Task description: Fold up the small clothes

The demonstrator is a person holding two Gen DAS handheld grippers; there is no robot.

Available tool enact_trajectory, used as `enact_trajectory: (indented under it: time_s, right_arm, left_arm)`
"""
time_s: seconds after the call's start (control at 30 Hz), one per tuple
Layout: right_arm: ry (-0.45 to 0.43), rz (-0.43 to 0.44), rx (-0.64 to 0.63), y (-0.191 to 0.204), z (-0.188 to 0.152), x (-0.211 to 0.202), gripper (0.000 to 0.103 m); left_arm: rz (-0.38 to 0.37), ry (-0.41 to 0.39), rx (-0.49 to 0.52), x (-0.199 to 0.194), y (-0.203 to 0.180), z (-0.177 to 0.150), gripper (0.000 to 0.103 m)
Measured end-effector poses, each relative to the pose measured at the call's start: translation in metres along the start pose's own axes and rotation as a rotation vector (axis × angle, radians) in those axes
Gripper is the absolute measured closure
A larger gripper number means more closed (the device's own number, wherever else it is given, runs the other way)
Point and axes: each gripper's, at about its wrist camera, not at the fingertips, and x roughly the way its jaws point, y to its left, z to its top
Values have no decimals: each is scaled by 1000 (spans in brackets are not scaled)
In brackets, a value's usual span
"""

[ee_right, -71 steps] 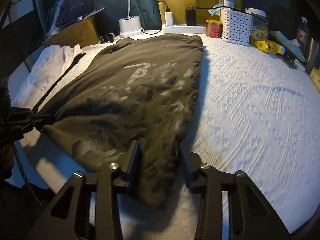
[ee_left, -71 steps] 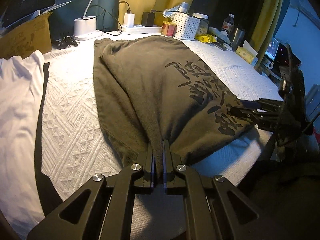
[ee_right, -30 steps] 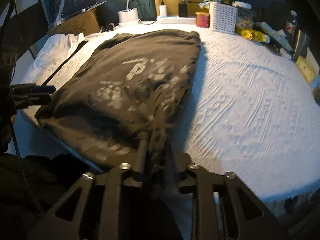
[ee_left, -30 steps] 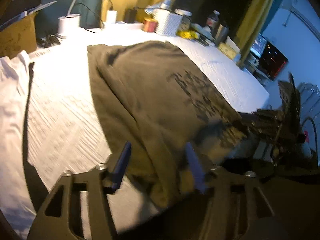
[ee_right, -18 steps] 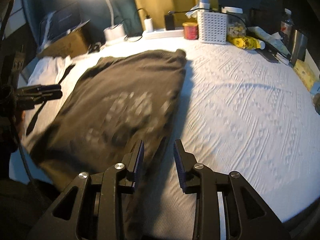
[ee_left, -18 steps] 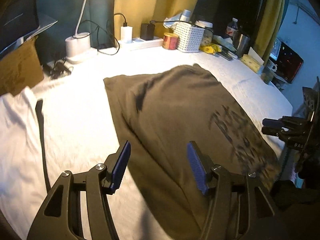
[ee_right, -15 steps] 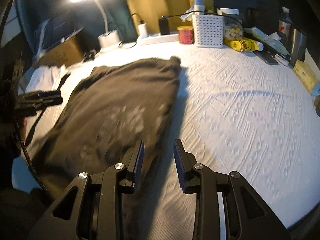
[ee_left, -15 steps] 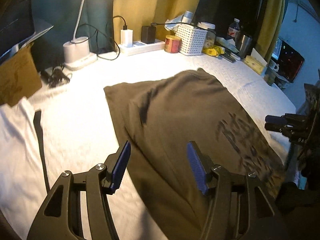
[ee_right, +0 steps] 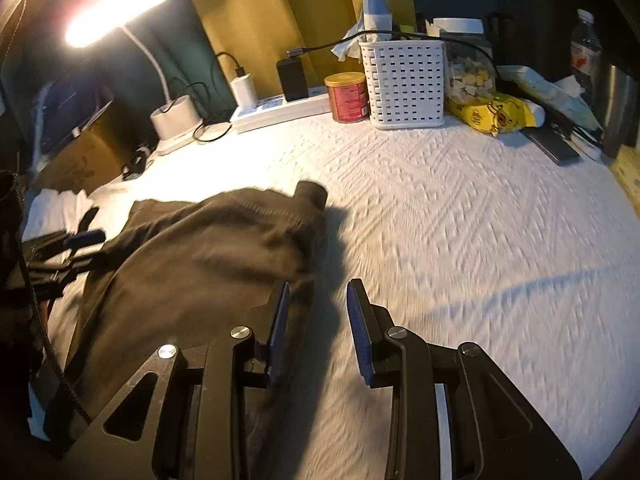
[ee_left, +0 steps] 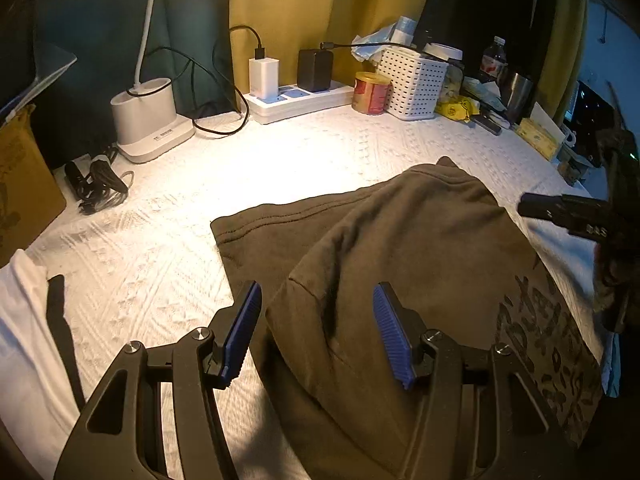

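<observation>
White quilted bedding (ee_left: 160, 248) carries a limp, soft olive-brown printed T-shirt (ee_left: 420, 248), best pinched at its hem corners, while the left gripper (ee_left: 316, 332) and right gripper (ee_right: 316, 328) hover with jaws apart, empty.

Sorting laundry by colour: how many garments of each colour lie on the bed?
Olive: 1, the shirt
White: 1, the garment at the left edge
Total: 2
Left gripper and right gripper are open, holding neither.

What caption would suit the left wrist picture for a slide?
Open left tool poised over a folded dark shirt on a white bedspread.
</observation>
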Motion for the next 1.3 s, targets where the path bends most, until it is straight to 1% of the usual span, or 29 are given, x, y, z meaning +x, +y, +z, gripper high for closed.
enact_trajectory:
  time_s: [0.13,0.27,0.47,0.57,0.6,0.63,0.67,0.7,0.73,0.8,0.83,0.87,0.93,0.97,1.0,1.07,1.1,1.2,1.3]
  right_arm:
    - [2,20,24,-9,17,18,71]
    - [22,61,58,-18,30,36,71]
    - [86,130,102,-24,39,59,71]
    - [130,183,122,-21,40,66,71]
    - [128,185,118,-20,40,66,72]
    - [122,188,111,-19,41,65,86]
    - [110,192,107,-18,41,64,86]
    - [104,193,101,-18,42,64,87]
    - [97,193,93,-18,43,64,90]
    - [64,191,69,-17,48,58,91]
    - [54,191,55,-17,52,56,91]
    - [42,190,42,-16,56,55,91]
    - [20,188,9,-14,65,54,91]
    - [12,183,-13,-13,68,56,100]
    - [1,167,-30,-13,71,60,100]
    - [20,163,-45,-12,74,71,99]
    - [27,161,-49,-11,73,74,99]
    - [26,142,-69,-7,70,74,99]
    - [16,115,-56,-10,70,70,99]
  left_arm:
    - [-4,5,-15,6,5,2,45]
    - [-6,14,-27,11,9,4,45]
    - [-20,36,-35,20,11,6,46]
    - [-29,44,-33,22,10,7,46]
    - [-32,45,-30,22,10,7,46]
    - [-35,46,-27,23,10,8,46]
    - [-37,46,-25,23,11,7,49]
    - [-39,48,-24,24,11,7,56]
    - [-39,54,-24,25,11,7,56]
    - [-37,58,-22,27,12,6,57]
    - [-36,58,-19,27,12,5,59]
    - [-31,59,-16,28,13,5,65]
    - [-27,58,-16,28,14,5,68]
    - [-24,57,-16,28,15,5,72]
    - [-21,56,-13,28,16,5,78]
    - [-21,51,-10,29,17,4,82]
    - [-19,52,-9,30,17,4,86]
    - [-16,49,10,31,13,5,96]
    - [-2,41,-2,31,15,7,97]
